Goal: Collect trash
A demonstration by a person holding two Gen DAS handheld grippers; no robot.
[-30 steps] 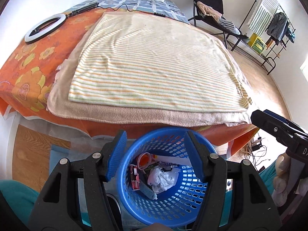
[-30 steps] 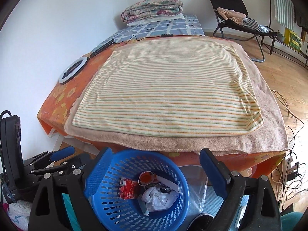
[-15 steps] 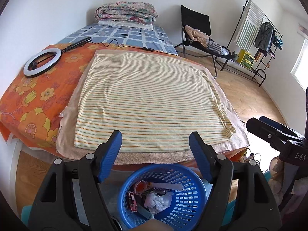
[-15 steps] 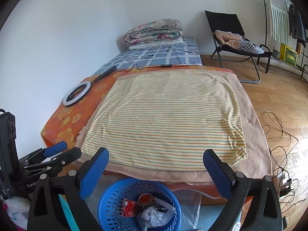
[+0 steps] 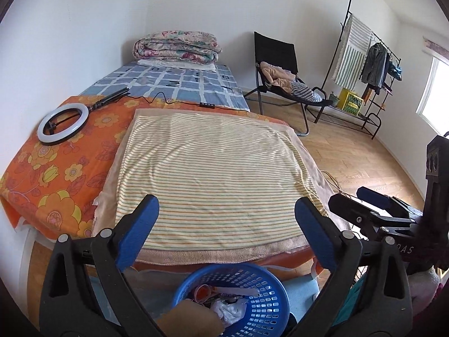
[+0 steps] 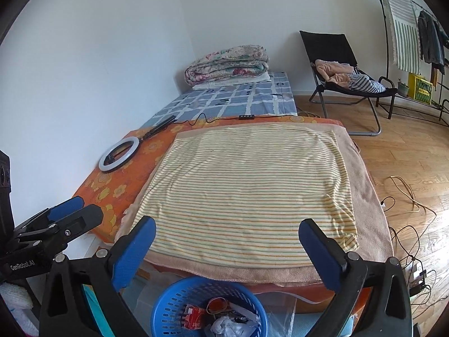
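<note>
Over the last second both the left gripper (image 5: 226, 213) and the right gripper (image 6: 227, 237) have risen and drawn back, so the blue perforated plastic basket (image 5: 266, 303) of crumpled wrappers has slid low beneath their wide-open, empty jaws; I judge the drop done. Left of the jaws lies a white ring light (image 5: 63, 123) on the orange floral bedsheet (image 5: 56, 174), ahead a bare cream striped blanket (image 6: 247, 191), rightward a black folding chair (image 6: 339, 64) on wooden floor (image 6: 407, 154).

White walls, wood floor (image 6: 398, 151), bed (image 5: 213, 174), black chair (image 6: 336, 64), perhaps a window (image 5: 435, 90).
</note>
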